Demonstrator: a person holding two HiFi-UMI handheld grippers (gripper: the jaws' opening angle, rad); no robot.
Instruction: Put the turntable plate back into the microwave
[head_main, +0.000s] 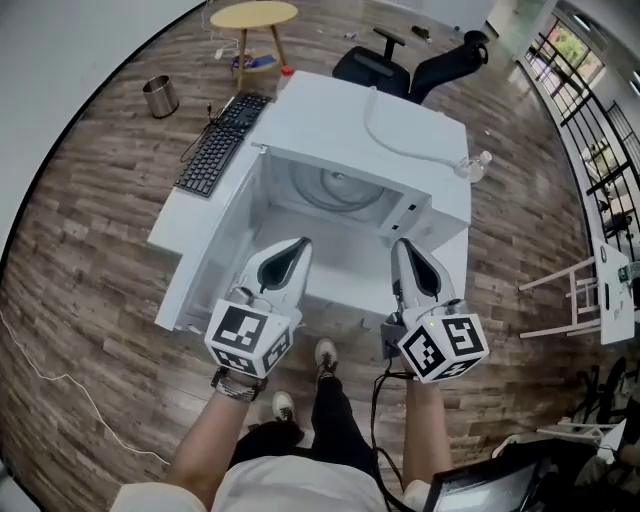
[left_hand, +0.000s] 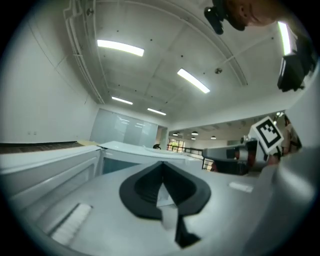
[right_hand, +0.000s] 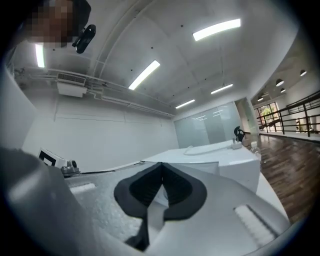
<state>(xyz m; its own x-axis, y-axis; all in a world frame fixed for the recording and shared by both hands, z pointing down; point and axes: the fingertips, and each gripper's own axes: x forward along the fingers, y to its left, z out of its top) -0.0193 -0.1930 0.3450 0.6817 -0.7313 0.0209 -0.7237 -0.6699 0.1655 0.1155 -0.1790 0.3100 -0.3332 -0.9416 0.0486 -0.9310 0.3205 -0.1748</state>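
Already the turntable plate lies inside the microwave, a round glass disc in the middle of the cavity, with the white walls close around its rim. The door is swung out at the cavity's eight o'clock, and its long edge runs down toward the person.

The left gripper is held just outside the opening at the plate's seven o'clock, right beside the door's inner face. Its jaws are pressed together with nothing between them, and the left gripper view shows the same. The right gripper is at the plate's five o'clock, below the front corner of the control panel. Its jaws are also shut and empty, as the right gripper view confirms. Between the two grippers, the white table lies bare in front of the cavity.

A white cable curls across the microwave's top. A keyboard sits on the table at the microwave's ten o'clock, and a bottle stands at its three o'clock. At twelve o'clock there is a black office chair, with a round wooden stool and a metal bin further left. Wood floor lies open at nine o'clock.
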